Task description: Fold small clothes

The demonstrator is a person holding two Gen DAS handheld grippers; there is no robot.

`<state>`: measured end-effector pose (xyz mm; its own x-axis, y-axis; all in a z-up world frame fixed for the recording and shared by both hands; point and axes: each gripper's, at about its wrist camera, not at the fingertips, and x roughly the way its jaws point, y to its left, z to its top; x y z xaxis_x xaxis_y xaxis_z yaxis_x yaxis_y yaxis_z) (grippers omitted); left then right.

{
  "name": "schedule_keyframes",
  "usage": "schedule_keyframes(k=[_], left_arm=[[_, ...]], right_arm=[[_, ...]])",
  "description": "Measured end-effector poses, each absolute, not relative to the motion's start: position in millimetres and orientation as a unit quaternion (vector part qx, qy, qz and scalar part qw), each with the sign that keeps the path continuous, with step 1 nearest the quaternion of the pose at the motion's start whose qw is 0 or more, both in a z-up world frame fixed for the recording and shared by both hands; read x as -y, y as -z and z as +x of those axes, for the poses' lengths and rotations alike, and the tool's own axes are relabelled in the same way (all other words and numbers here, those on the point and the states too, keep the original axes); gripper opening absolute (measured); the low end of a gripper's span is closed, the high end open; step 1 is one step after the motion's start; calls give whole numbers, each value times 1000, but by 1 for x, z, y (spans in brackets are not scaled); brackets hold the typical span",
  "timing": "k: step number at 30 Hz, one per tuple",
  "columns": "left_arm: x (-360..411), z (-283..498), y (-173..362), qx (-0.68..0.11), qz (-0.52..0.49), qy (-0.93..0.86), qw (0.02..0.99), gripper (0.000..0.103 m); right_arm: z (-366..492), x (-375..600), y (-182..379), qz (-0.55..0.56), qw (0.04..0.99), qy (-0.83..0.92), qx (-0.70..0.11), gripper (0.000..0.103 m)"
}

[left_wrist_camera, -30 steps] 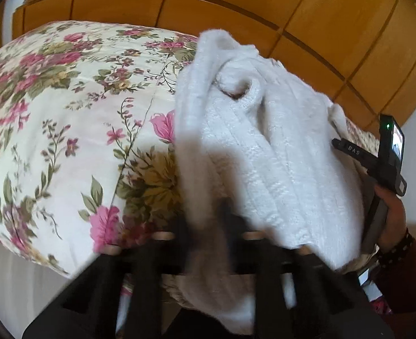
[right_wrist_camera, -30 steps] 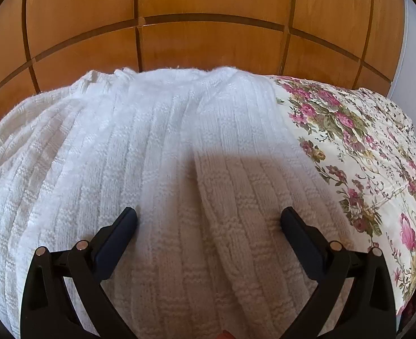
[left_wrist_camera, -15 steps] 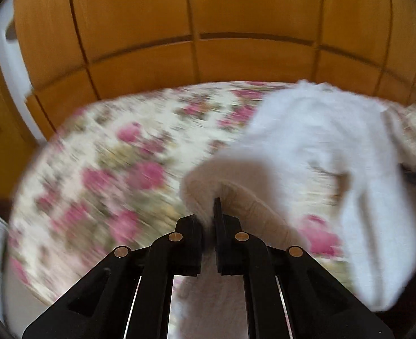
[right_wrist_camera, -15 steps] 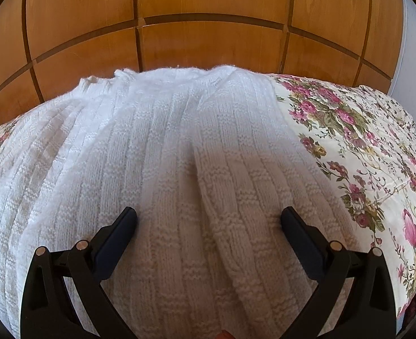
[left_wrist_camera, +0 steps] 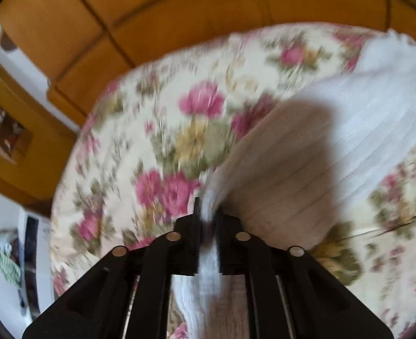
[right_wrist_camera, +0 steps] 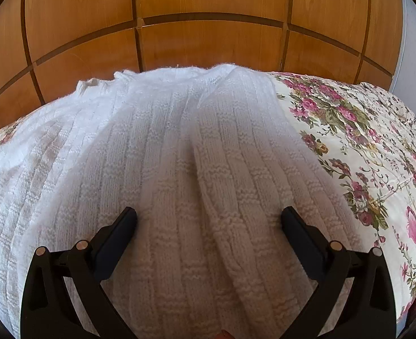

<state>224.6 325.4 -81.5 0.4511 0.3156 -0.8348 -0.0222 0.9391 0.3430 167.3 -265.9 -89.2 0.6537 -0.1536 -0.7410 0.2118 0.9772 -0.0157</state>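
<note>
My left gripper (left_wrist_camera: 208, 214) has a fold of the white knit sweater (right_wrist_camera: 179, 183) between its jaws, which are opening. The sweater lies on the floral bedspread (right_wrist_camera: 363, 147). My right gripper (right_wrist_camera: 208, 220) hovers wide over it, gripping nothing.

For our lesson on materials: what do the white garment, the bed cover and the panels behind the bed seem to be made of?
White garment: knitted yarn, probably wool or acrylic; ribbed stitch rows and a fuzzy edge show.
Bed cover: smooth woven printed fabric, perhaps cotton; flat matte floral print.
Panels: wood or wood-look laminate; faint grain, satin sheen.
</note>
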Motion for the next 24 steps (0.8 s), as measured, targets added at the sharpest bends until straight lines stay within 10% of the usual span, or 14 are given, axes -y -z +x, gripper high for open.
schedule_keyframes(k=[5,10,14,18,24], left_arm=[[-380,193,67,-464,1,-111,879,80],[-433,142,63,-426,-180,-103,881,80],[-420,113,83,-438,-237,-44,866,75],[-386,111,95,-454,-168,-55,873,13],[-419,125,55,-454,-106,-132,875,6]], right_arm=[[167,266,90,39,909,99,-403,101],[167,264,89,38,909,101,-403,101],[167,264,89,38,909,100,-403,101],[167,264,90,38,909,100,-403,101],[166,265,89,43,909,98,-403,101]])
